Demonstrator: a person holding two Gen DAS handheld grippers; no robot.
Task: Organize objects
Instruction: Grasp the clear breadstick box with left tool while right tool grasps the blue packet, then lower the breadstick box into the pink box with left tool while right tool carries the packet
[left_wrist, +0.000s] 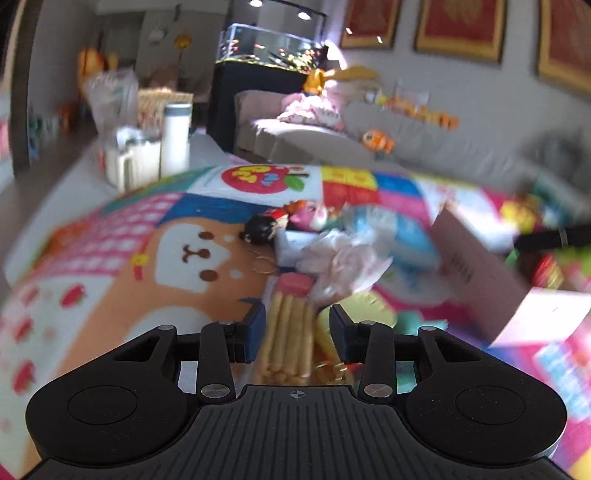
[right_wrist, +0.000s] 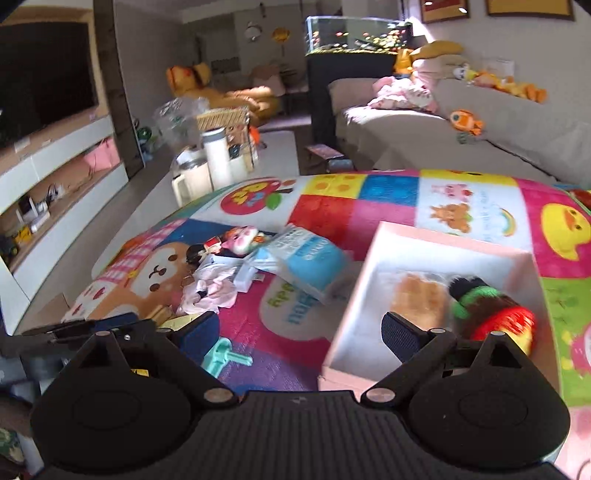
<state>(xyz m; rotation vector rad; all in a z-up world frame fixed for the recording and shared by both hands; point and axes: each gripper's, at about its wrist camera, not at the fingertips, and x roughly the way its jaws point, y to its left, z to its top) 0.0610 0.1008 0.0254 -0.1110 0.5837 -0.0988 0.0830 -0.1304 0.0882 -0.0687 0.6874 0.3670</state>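
Left wrist view, left to right. The play mat (left_wrist: 110, 266) fills the left and centre of the frame. At centre lies a loose pile: a small doll (left_wrist: 264, 227), a crumpled plastic bag (left_wrist: 340, 258) and a blue pouch (left_wrist: 402, 236). At lower centre the left tool (left_wrist: 297, 317) stands partly closed around a bundle of tan sticks (left_wrist: 290, 328). The sticks lie between the pads, but motion blur prevents confirming that the pads press on them, so whether they are gripped cannot be told. The pink box (left_wrist: 476, 273) stands at right of the frame, well apart from the sticks.

Right wrist view, left to right. The same pile occupies centre left, with a teal plastic piece (right_wrist: 225, 356) near the lower centre. The right tool (right_wrist: 301, 332) stands wide open and holds nothing. Its left pad sits beside the pile and its right pad overlaps the near wall of the box. A knitted toy (right_wrist: 495, 314) and a tan wrapped item (right_wrist: 417, 299) already lie inside the box, at right.

Hazards, as judged:
- A loose hold on the sticks may let them slide out or fan apart on the way to the box
- The open right tool may catch the box wall and shift or tip the box
- Either tool may snag the plastic bag and drag neighbouring items
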